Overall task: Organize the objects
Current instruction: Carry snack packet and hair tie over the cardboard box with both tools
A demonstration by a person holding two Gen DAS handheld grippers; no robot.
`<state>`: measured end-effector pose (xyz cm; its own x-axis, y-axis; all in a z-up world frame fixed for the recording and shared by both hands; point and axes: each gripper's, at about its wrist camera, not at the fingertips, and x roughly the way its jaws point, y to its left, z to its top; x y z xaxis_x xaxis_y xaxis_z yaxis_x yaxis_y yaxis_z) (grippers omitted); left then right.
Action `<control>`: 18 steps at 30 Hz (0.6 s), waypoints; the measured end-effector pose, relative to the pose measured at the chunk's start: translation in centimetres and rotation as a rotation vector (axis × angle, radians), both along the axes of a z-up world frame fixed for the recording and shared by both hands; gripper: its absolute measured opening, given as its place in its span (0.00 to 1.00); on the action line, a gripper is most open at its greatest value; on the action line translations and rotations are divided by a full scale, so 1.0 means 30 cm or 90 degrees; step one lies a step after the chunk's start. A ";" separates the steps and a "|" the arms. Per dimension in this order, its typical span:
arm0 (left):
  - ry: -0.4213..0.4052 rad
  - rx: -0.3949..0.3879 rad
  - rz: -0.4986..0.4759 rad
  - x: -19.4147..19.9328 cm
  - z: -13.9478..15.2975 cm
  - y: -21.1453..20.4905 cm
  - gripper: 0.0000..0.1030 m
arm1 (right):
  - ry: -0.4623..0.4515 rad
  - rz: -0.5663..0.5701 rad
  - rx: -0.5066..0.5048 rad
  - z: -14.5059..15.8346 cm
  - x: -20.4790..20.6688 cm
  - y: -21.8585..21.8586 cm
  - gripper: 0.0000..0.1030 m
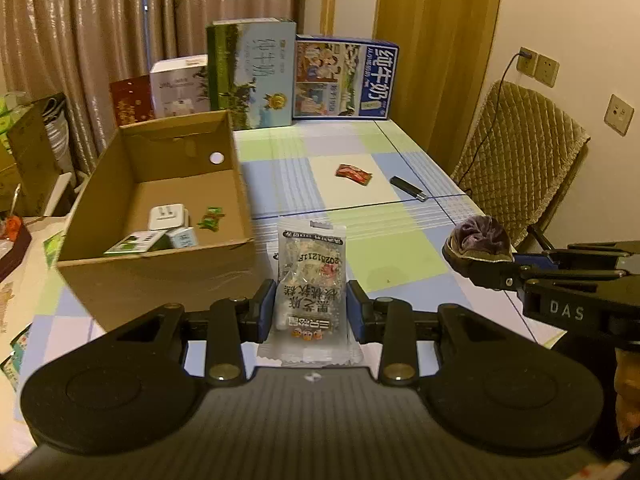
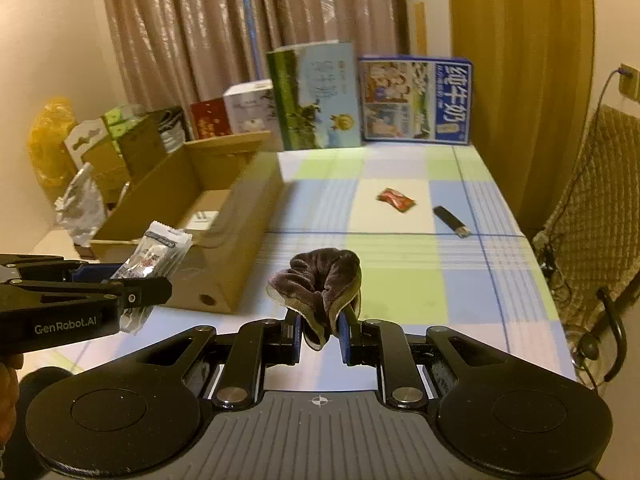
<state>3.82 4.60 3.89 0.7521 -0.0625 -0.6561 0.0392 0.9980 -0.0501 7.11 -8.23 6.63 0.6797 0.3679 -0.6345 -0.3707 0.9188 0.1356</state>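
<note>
My left claw (image 1: 311,306) is clamped on a clear snack packet (image 1: 310,280), held upright above the table (image 1: 400,240) just right of the box (image 1: 160,208), which sits at ten o'clock from it. My right claw (image 2: 319,334) is pinched tight on a bunched purple cloth (image 2: 320,280), also lifted off the table; from the left view it hangs at three o'clock. In the box lie a white charger (image 1: 168,216), a green candy (image 1: 211,218) and small cartons (image 1: 160,240). On the table, at one o'clock, rest a red sachet (image 1: 354,174) and, just right of it, a black lighter (image 1: 408,189). Milk cartons (image 1: 300,76) stand at twelve o'clock along the far edge.
</note>
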 end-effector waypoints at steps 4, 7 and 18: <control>-0.005 0.002 0.017 -0.038 0.019 0.036 0.31 | -0.006 0.021 -0.001 0.019 -0.021 0.040 0.15; -0.005 0.001 0.027 -0.055 0.027 0.063 0.31 | -0.010 0.035 -0.002 0.025 -0.031 0.067 0.15; -0.010 -0.003 0.047 -0.087 0.046 0.127 0.31 | -0.013 0.065 -0.004 0.034 -0.048 0.133 0.15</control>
